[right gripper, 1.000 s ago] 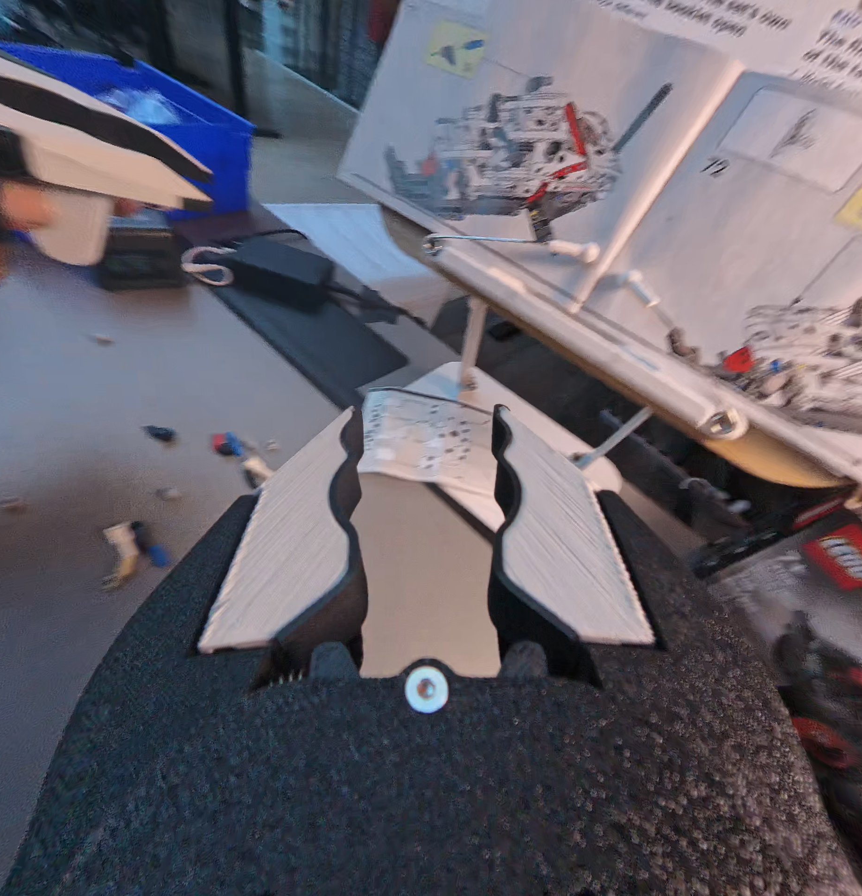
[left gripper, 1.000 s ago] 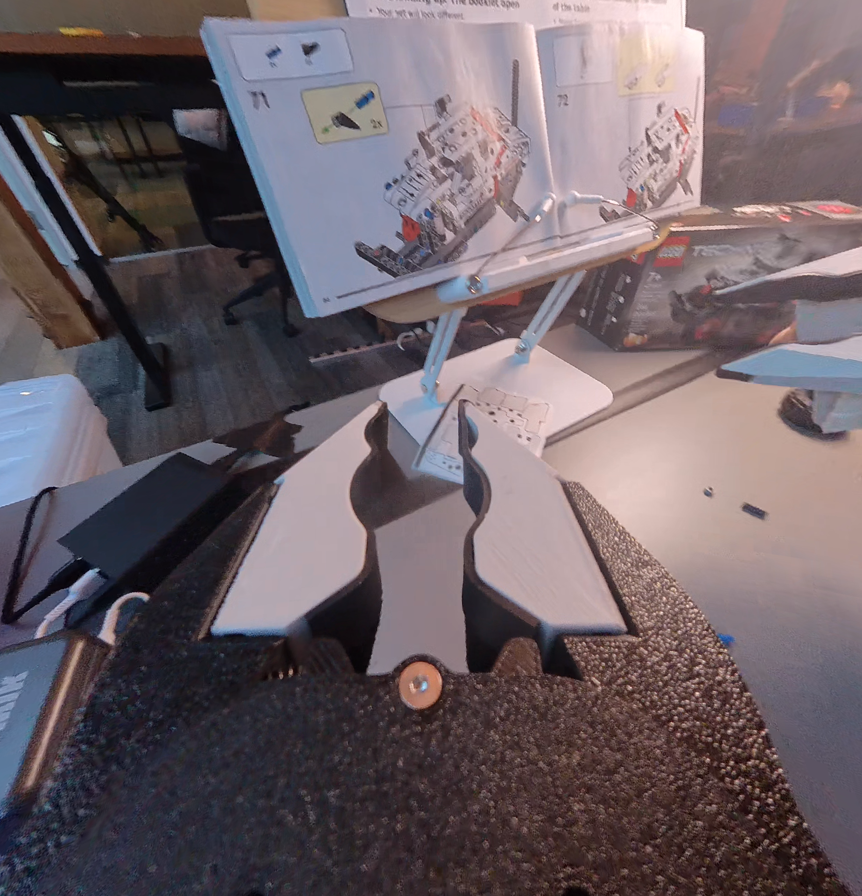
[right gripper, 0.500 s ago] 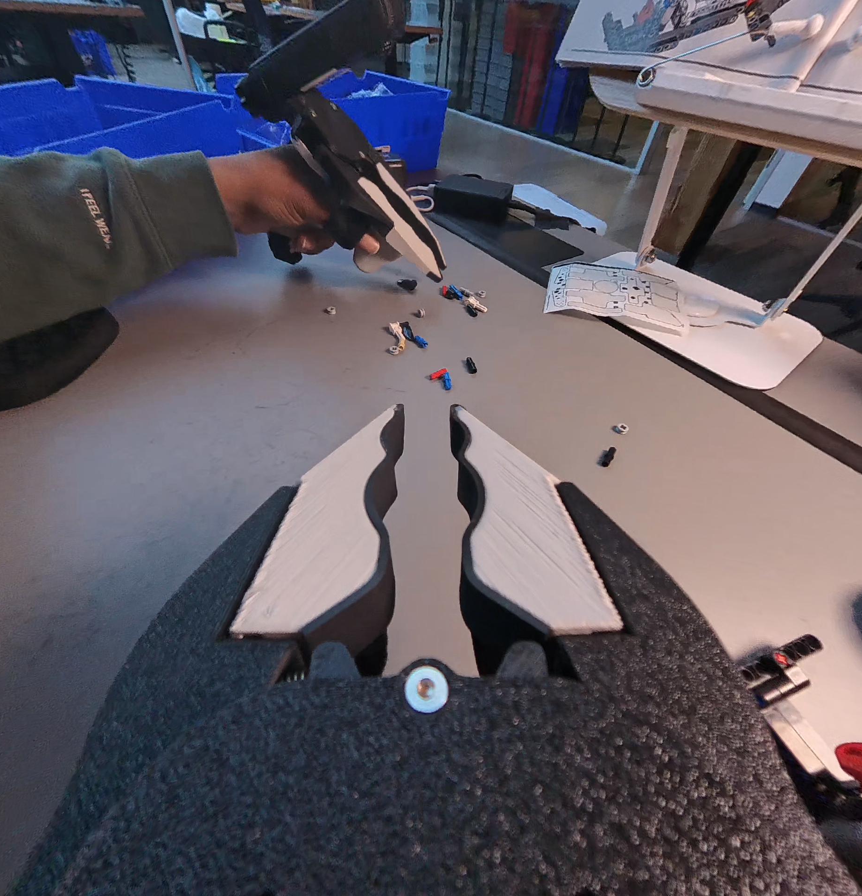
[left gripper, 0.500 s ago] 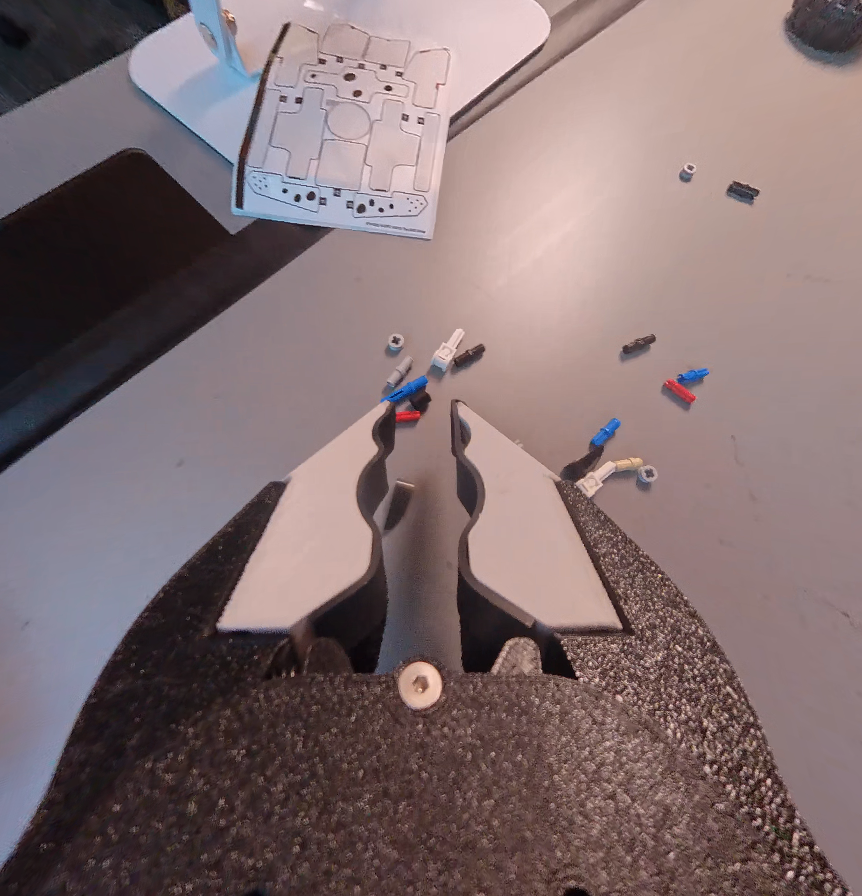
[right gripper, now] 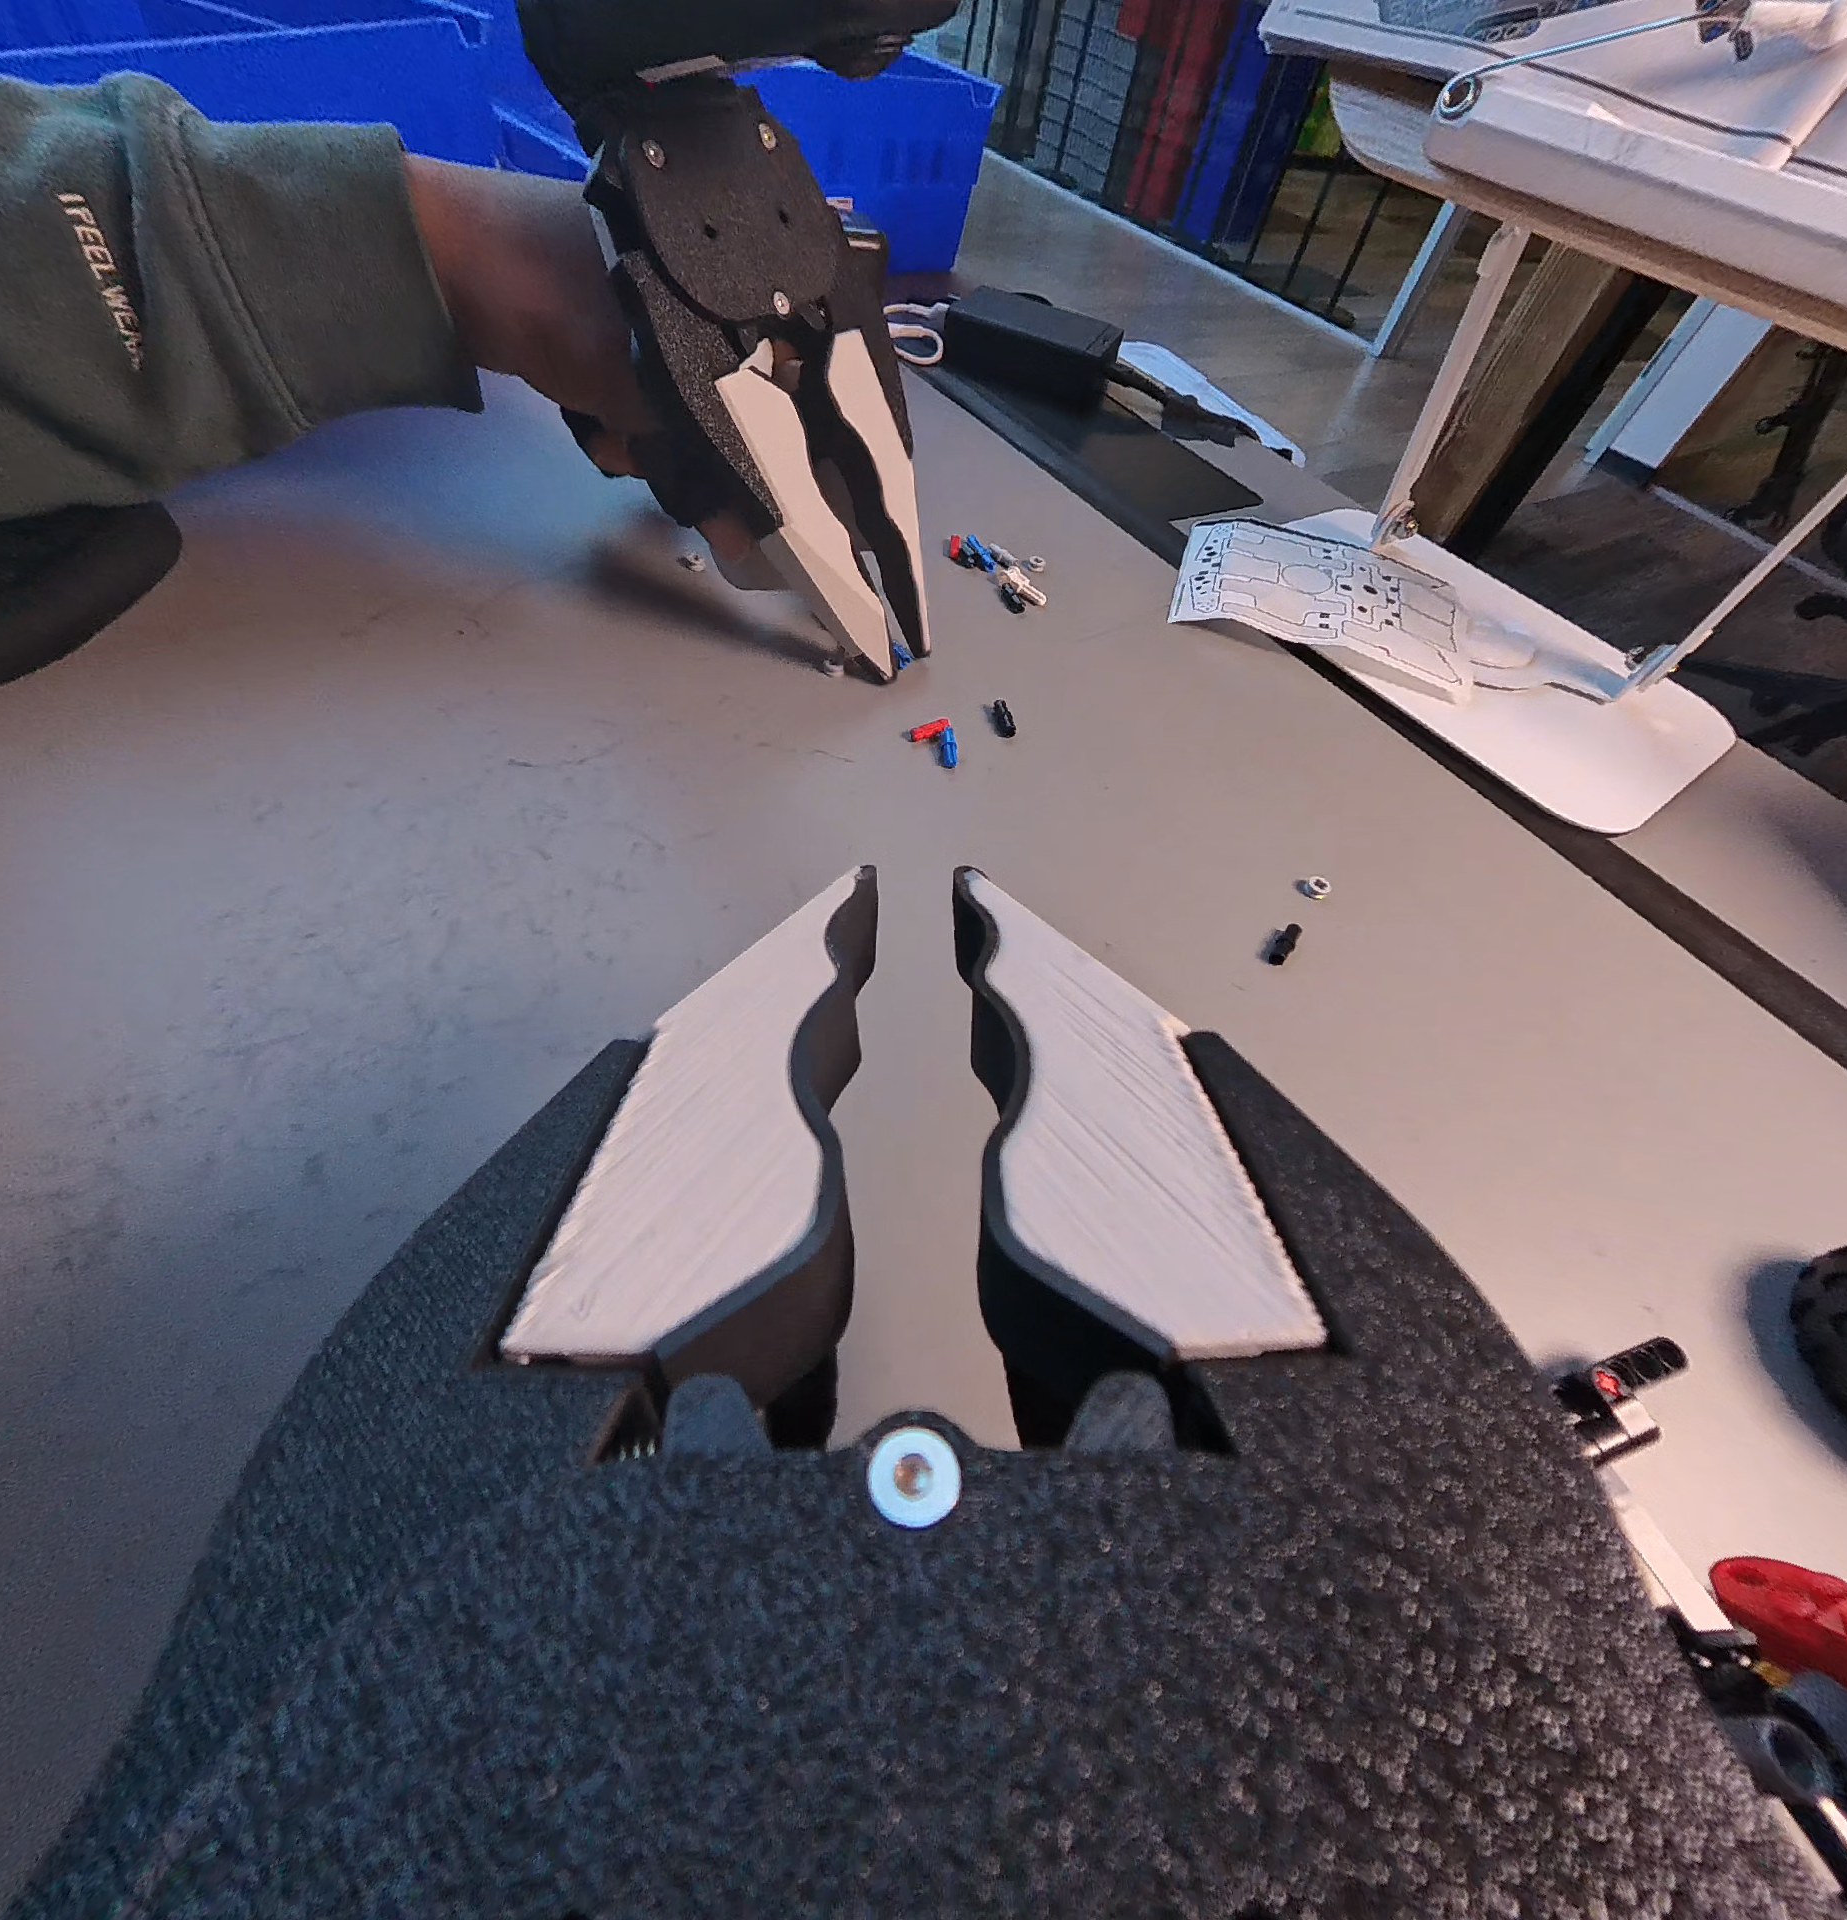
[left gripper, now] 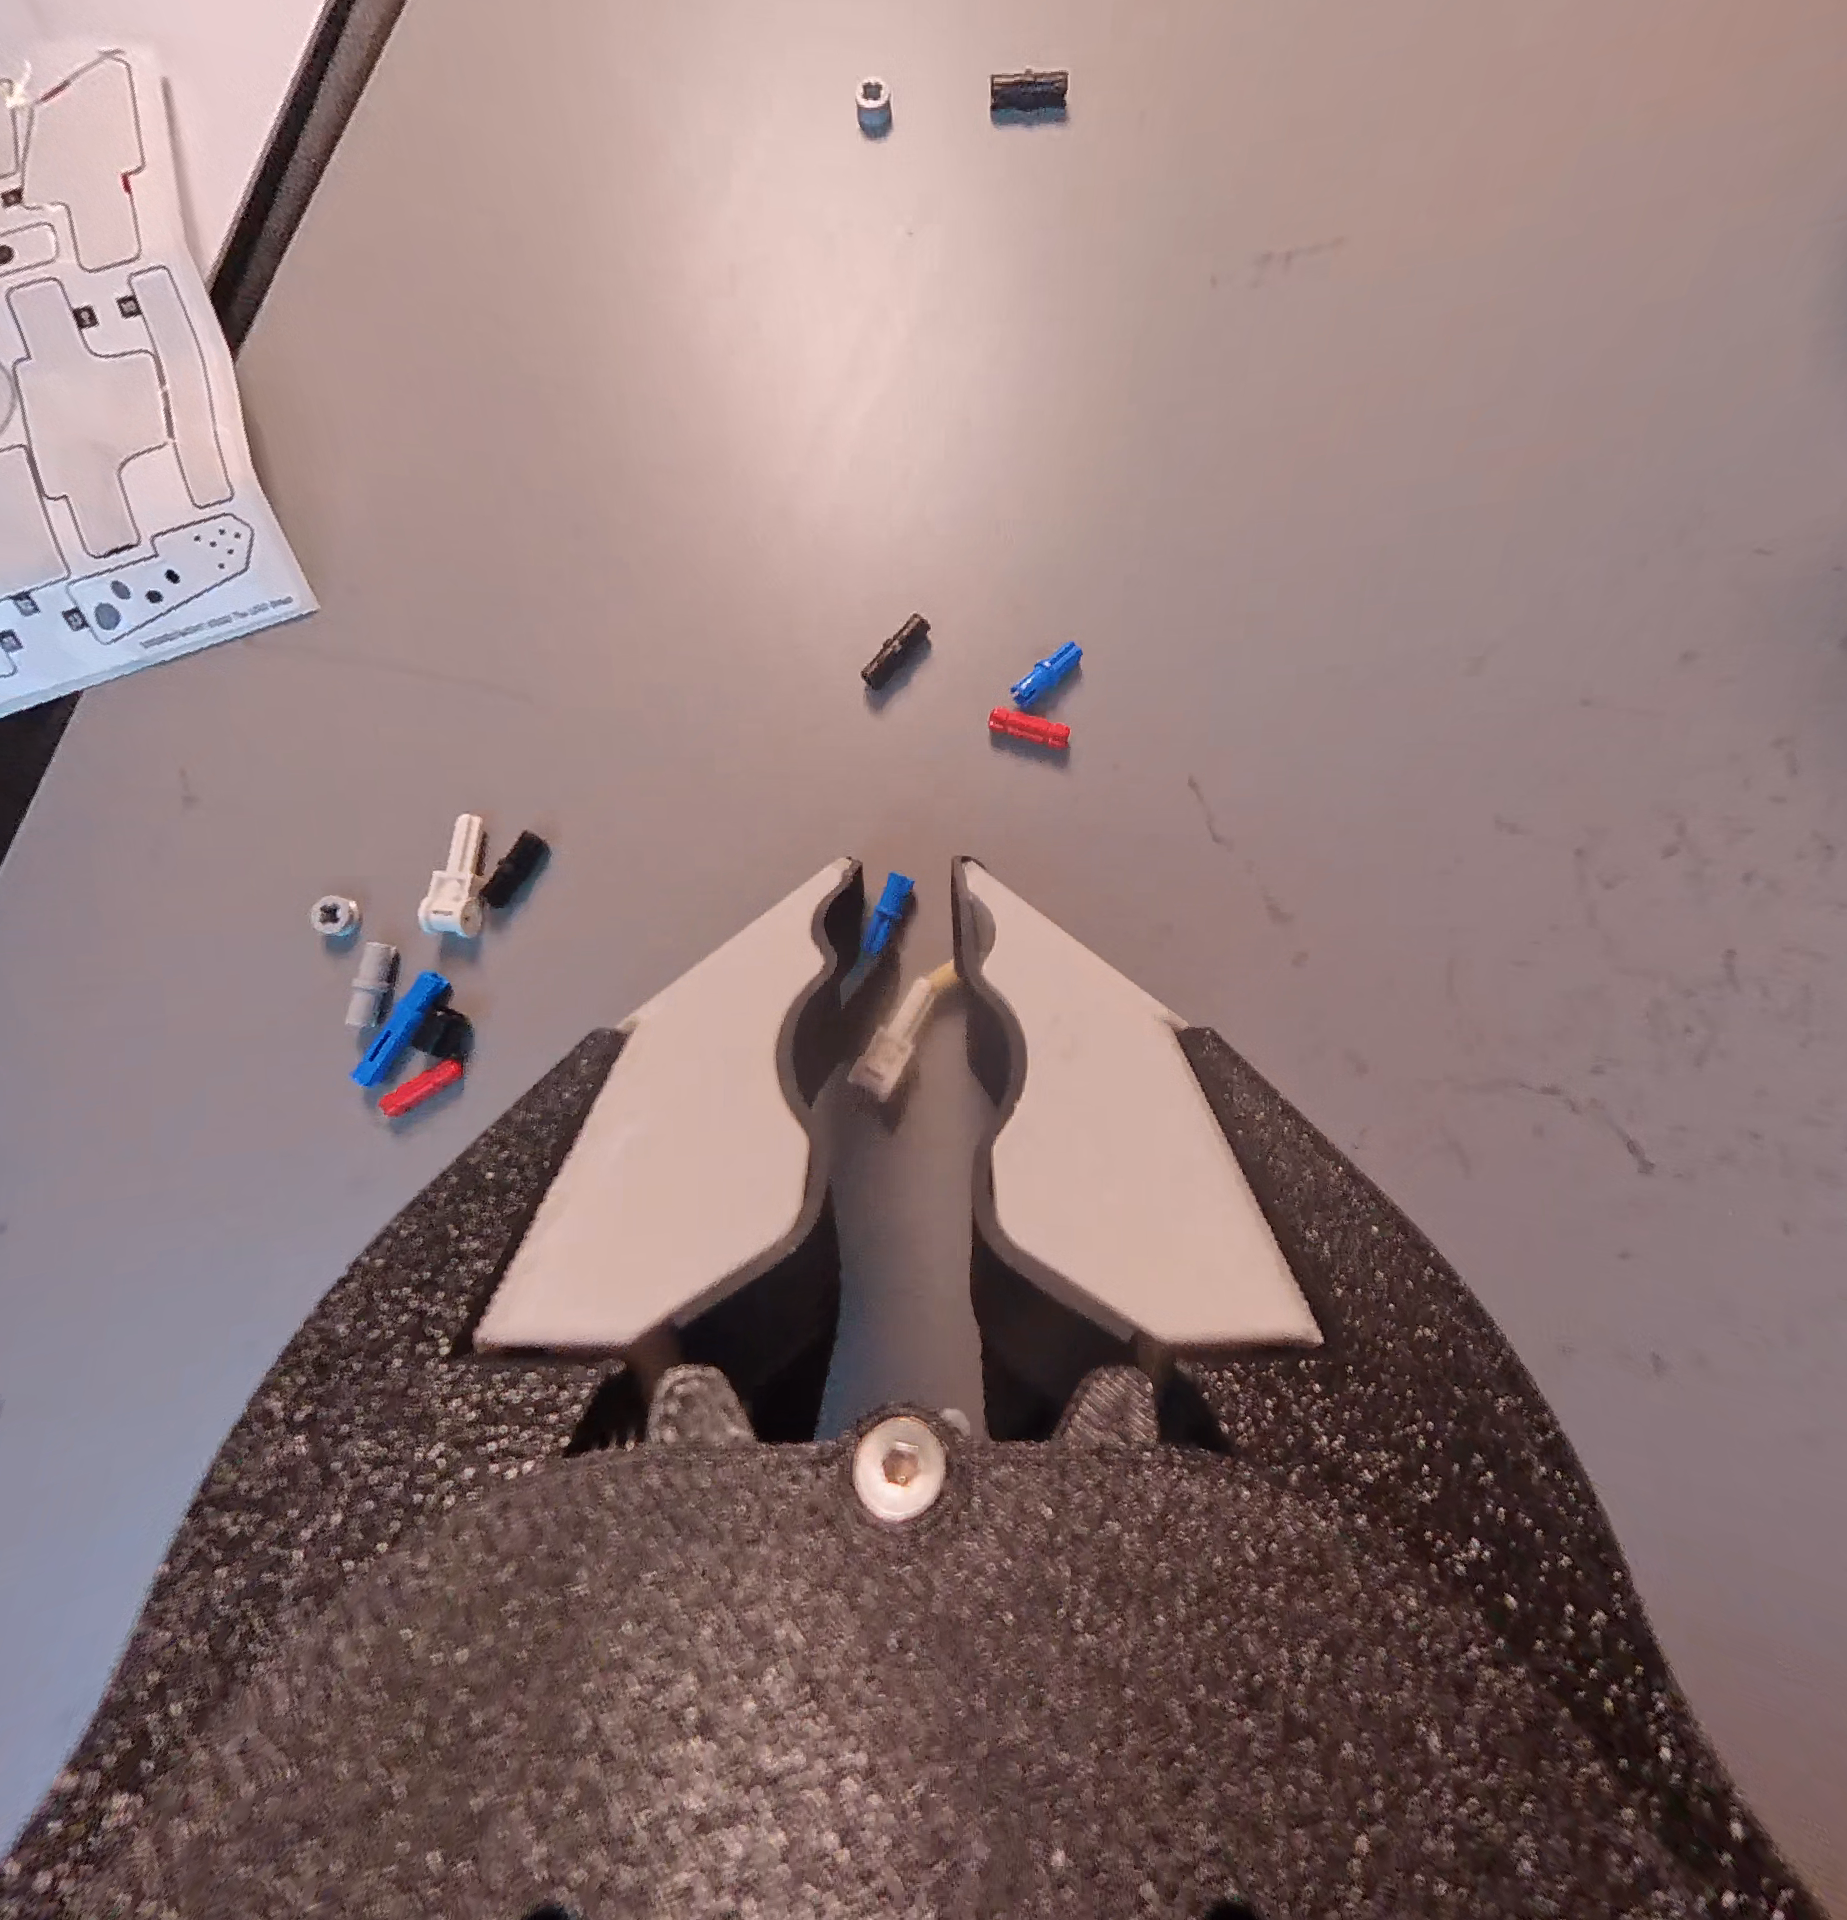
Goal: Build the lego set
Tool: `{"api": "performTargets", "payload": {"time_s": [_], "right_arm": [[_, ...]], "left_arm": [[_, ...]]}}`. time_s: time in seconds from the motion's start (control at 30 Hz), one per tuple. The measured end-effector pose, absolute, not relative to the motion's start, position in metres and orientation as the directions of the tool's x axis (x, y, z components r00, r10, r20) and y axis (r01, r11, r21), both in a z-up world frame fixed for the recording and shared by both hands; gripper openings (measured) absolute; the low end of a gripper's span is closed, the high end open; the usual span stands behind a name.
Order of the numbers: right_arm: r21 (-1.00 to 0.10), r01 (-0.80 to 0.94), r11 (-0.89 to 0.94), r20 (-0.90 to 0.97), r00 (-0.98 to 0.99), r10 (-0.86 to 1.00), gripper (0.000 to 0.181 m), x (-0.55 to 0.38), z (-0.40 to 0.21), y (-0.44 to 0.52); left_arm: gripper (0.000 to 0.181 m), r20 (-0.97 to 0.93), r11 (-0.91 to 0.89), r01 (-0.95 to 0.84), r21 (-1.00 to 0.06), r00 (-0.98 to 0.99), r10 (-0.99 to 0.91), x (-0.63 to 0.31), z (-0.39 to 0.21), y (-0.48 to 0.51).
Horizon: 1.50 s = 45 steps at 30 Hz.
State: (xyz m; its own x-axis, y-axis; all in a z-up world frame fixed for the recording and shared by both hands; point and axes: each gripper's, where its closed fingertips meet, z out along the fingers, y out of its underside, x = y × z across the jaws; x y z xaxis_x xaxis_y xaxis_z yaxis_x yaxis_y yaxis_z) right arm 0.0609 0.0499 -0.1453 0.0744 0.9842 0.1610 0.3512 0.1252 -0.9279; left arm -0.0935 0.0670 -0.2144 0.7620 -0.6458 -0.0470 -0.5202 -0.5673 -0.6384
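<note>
My left gripper (left gripper: pixel 906 864) is open, tips down at the grey table, with a small blue pin (left gripper: pixel 886 910) lying between its fingertips and a tan-and-white connector (left gripper: pixel 898 1029) farther back in the gap. The jaws stand apart on either side of the pin. The right wrist view shows this gripper (right gripper: pixel 903 660) tipped onto the blue pin (right gripper: pixel 901 656). My right gripper (right gripper: pixel 915 878) is open and empty above bare table. A blue pin (left gripper: pixel 1046 669), a red axle (left gripper: pixel 1029 726) and a black pin (left gripper: pixel 895 650) lie just ahead of the left gripper.
A cluster of small pins (left gripper: pixel 420 977) lies left of the left gripper. A sticker sheet (left gripper: pixel 77 395) rests on the white book stand base (right gripper: pixel 1584 748). A grey bush (right gripper: pixel 1316 887) and black pin (right gripper: pixel 1284 942) lie right. Part of the built model with a tyre (right gripper: pixel 1844 1340) sits at lower right. Blue bins (right gripper: pixel 877 135) stand behind. Some 20 centimeters of space lies between my two pairs of fingers.
Both grippers swung down from the instruction book to the table. The left gripper moved right and lower, from the left cluster of pins to straddle a single blue pin.
</note>
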Motion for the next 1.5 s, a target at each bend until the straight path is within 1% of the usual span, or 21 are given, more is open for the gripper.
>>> {"api": "performTargets", "payload": {"time_s": [0.2,0.27,0.3,0.37,0.47,0.53,0.6,0.63,0.73,0.8,0.93,1.03,1.13,1.2,1.3,1.5], "right_arm": [[-0.926,0.360,0.117,0.151,0.068,0.986,0.014,0.061,-0.148,0.050],[-0.925,0.360,0.117,0.151,0.067,0.986,0.014,0.061,-0.148,0.049],[-0.926,0.359,0.118,0.152,0.067,0.986,0.014,0.061,-0.148,0.049],[-0.928,0.354,0.121,0.155,0.069,0.986,0.013,0.062,-0.146,0.049],[-0.930,0.350,0.115,0.156,0.090,0.984,0.013,0.063,-0.146,0.053],[-0.928,0.357,0.105,0.151,0.103,0.983,0.013,0.062,-0.148,0.055],[-0.917,0.387,0.100,0.153,0.108,0.982,0.013,0.055,-0.155,0.056],[-0.908,0.406,0.105,0.159,0.102,0.982,0.015,0.048,-0.157,0.057],[-0.851,0.510,0.126,0.187,0.070,0.980,0.016,0.021,-0.169,0.064],[-0.824,0.548,0.145,0.201,0.043,0.979,0.017,-0.001,-0.173,0.071],[-0.762,0.634,0.136,0.139,-0.045,0.989,0.017,-0.038,-0.192,0.075],[-0.724,0.682,0.107,0.091,-0.059,0.994,0.017,-0.052,-0.207,0.079],[-0.718,0.690,0.088,0.063,-0.061,0.996,0.017,-0.056,-0.208,0.081],[-0.699,0.708,0.101,0.066,-0.076,0.995,0.016,-0.056,-0.210,0.081],[-0.671,0.730,0.130,0.083,-0.100,0.991,0.013,-0.057,-0.212,0.080],[-0.647,0.750,0.139,0.056,-0.135,0.989,0.005,-0.056,-0.213,0.076]], "left_arm": [[0.011,0.000,-0.594,-0.492,-0.637,0.770,-0.638,-0.096,-0.215,0.063],[0.005,-0.008,-0.602,-0.483,-0.636,0.785,-0.620,-0.100,-0.215,0.066],[0.005,-0.018,-0.597,-0.468,-0.651,0.796,-0.605,-0.102,-0.212,0.070],[0.005,0.036,-0.551,-0.399,-0.733,0.786,-0.617,-0.090,-0.188,0.070],[0.004,0.029,-0.487,-0.426,-0.763,0.729,-0.684,-0.061,-0.160,0.054],[0.004,0.043,-0.455,-0.486,-0.746,0.647,-0.761,-0.023,-0.166,0.023],[0.005,0.012,-0.438,-0.575,-0.692,0.597,-0.802,0.001,-0.189,-0.009],[0.005,0.009,-0.436,-0.587,-0.682,0.590,-0.807,0.010,-0.199,-0.020],[0.006,0.003,-0.444,-0.605,-0.661,0.589,-0.808,0.021,-0.215,-0.040],[0.005,0.010,-0.444,-0.595,-0.670,0.591,-0.807,0.023,-0.215,-0.044],[0.006,0.019,-0.444,-0.581,-0.682,0.592,-0.806,0.023,-0.215,-0.045],[0.013,0.056,-0.450,-0.554,-0.701,0.586,-0.808,0.025,-0.214,-0.048],[0.018,0.076,-0.453,-0.534,-0.714,0.584,-0.808,0.024,-0.214,-0.049],[0.025,0.070,-0.452,-0.530,-0.718,0.591,-0.804,0.022,-0.212,-0.047],[0.028,0.099,-0.452,-0.477,-0.753,0.597,-0.796,0.023,-0.203,-0.044],[0.034,0.030,-0.401,-0.382,-0.833,0.692,-0.721,0.005,-0.180,-0.022]]}}
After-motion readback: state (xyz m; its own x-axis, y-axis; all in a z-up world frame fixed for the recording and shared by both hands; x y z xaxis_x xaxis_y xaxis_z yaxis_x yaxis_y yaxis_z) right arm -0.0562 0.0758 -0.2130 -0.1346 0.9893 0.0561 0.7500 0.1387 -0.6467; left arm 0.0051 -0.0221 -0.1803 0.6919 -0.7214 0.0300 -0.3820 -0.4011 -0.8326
